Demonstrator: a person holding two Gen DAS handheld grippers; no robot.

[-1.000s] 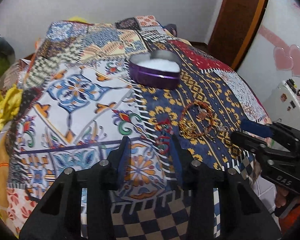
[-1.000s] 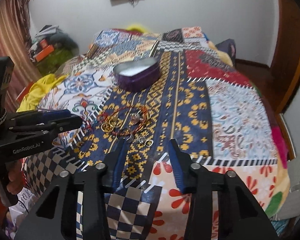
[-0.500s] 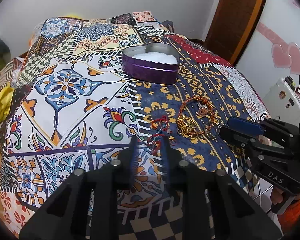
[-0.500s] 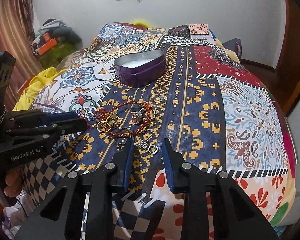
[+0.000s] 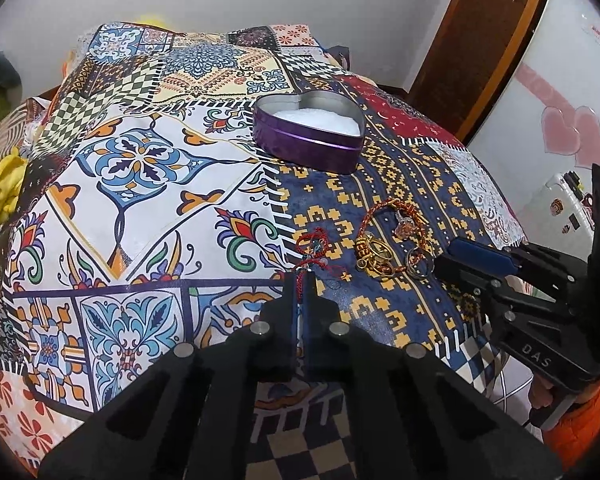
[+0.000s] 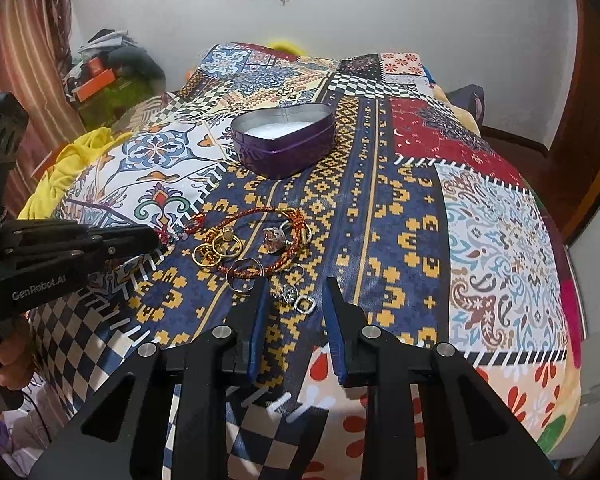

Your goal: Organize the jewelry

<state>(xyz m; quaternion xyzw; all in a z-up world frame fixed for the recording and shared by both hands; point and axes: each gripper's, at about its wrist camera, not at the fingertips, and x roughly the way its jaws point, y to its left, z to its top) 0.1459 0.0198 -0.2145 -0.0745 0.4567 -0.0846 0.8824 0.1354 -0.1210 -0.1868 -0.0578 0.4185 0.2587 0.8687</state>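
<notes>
A purple heart-shaped tin [image 5: 308, 136] with a white lining stands open on the patterned bedspread; it also shows in the right wrist view [image 6: 284, 140]. Nearer lies a pile of jewelry: a red cord bracelet [image 5: 314, 250], gold rings [image 5: 370, 254], a braided red-and-gold bracelet [image 6: 260, 220], a stone ring [image 6: 274, 236] and small silver pieces [image 6: 296, 296]. My left gripper [image 5: 300, 280] is shut on the near end of the red cord bracelet. My right gripper [image 6: 294, 300] is open, its fingers on either side of the small silver pieces.
The bedspread [image 6: 480, 220] covers a bed that drops off at the near edge. Yellow cloth [image 6: 60, 176] and clutter lie at the left. A brown door frame [image 5: 480, 40] and a white appliance [image 5: 560, 100] stand at the right.
My left gripper moved forward and closed on the red cord bracelet. My right gripper moved forward to the small silver pieces and stayed open.
</notes>
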